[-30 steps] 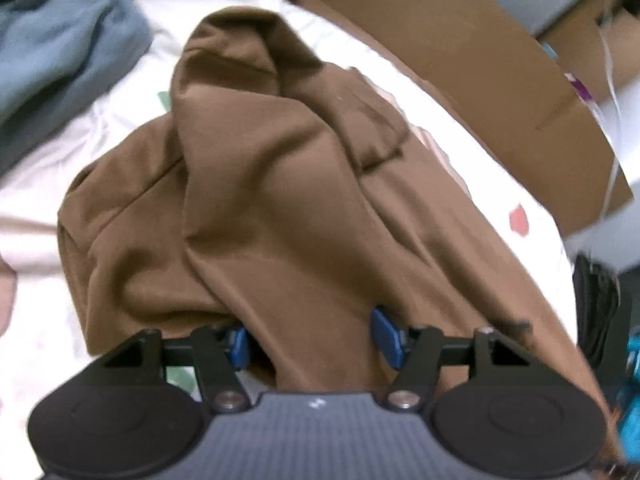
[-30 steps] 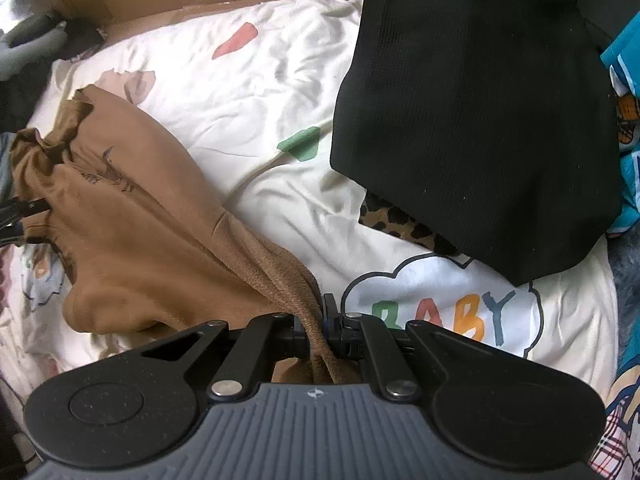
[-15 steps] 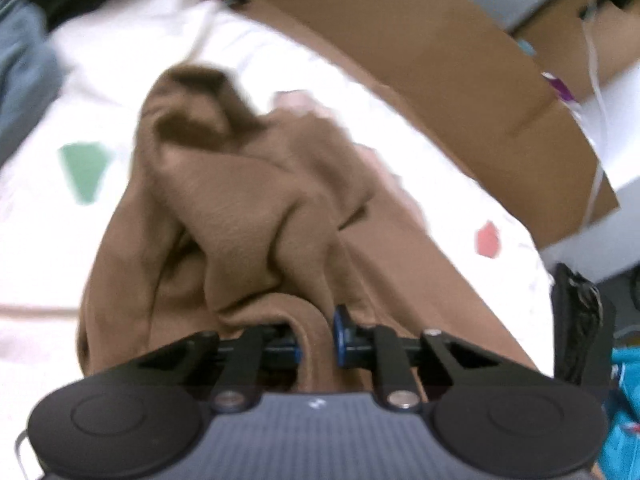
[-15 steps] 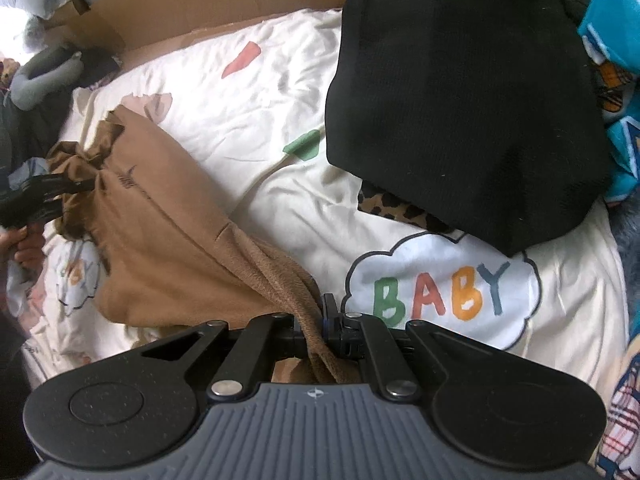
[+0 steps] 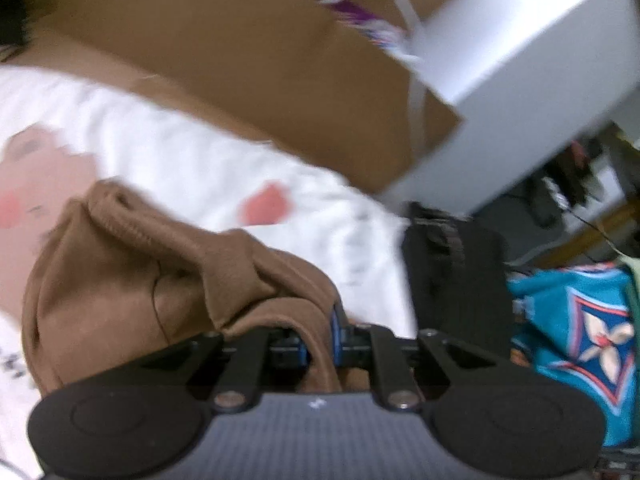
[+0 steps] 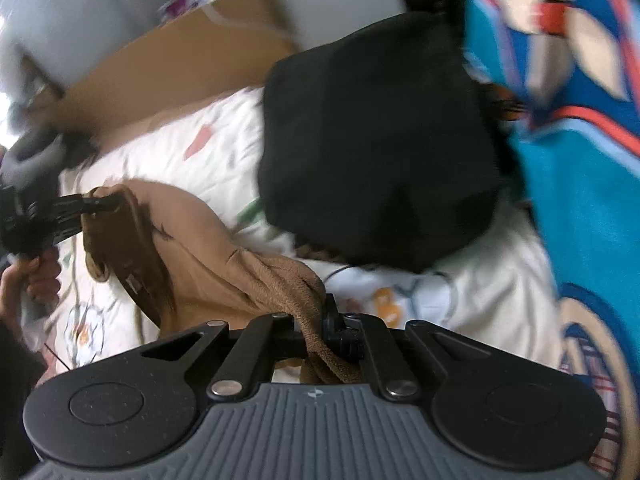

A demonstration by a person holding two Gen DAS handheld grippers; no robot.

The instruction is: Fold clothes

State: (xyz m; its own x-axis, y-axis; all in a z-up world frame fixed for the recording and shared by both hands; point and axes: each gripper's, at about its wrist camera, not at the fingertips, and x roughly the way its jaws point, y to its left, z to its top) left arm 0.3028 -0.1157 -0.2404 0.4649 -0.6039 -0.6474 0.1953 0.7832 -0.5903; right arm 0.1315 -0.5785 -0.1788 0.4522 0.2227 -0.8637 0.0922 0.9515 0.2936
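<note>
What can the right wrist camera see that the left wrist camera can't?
Only the right wrist view shows the left gripper from outside, closing on the brown garment, plus the hand holding it and the flower print. Only the left wrist view shows the pink blotch on the sheet. Both show the brown garment, the black folded clothes, the cardboard, and the blue patterned fabric.
</note>
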